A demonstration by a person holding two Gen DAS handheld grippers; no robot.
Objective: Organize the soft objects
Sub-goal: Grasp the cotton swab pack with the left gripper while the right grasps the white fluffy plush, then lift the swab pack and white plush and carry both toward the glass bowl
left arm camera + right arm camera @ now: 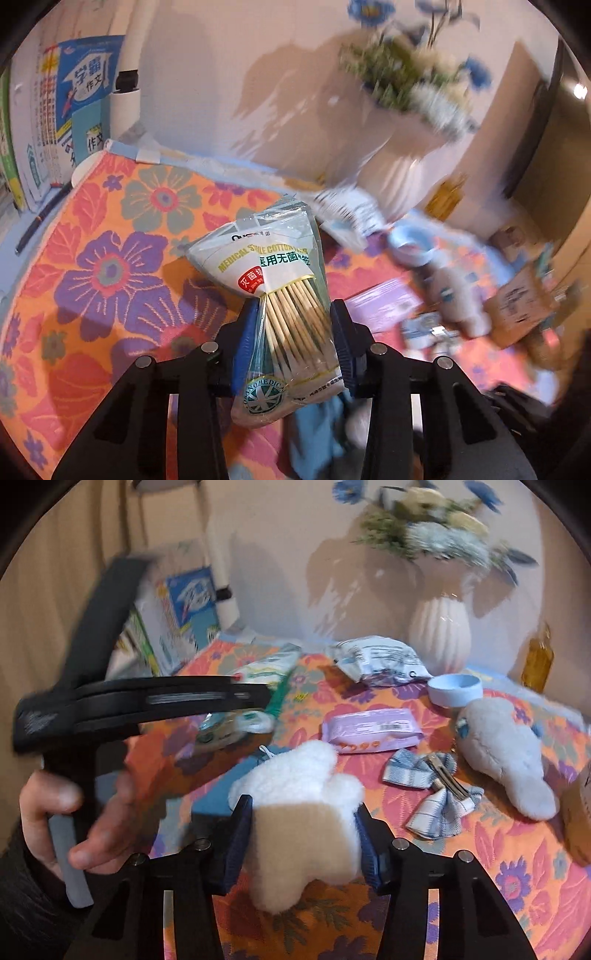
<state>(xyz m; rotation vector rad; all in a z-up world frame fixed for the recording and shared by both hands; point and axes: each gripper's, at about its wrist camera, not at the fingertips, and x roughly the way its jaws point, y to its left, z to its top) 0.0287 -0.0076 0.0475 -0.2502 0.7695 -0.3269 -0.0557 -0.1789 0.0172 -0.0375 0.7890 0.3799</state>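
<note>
My left gripper (pixel 293 314) is shut on a clear bag of cotton swabs (pixel 280 280) and holds it above the flowered tablecloth (pixel 110 266). The same bag (pixel 258 686) shows in the right wrist view under the left gripper body (pixel 140 698). My right gripper (pixel 303 812) is shut on a white and tan plush toy (pixel 306 812), held above the cloth. A grey plush dolphin (pixel 506 753), a checked cloth bow with a clip (pixel 432 790) and a purple wipes pack (pixel 369 729) lie on the table to the right.
A white vase with flowers (pixel 439 635) stands at the back. A blue bowl (pixel 456 690), a crumpled white packet (pixel 380 659), an amber bottle (pixel 537 664) and a cardboard box (pixel 580 812) sit around it. Books (pixel 74 110) stand at the left. A blue cloth (pixel 229 786) lies below the plush toy.
</note>
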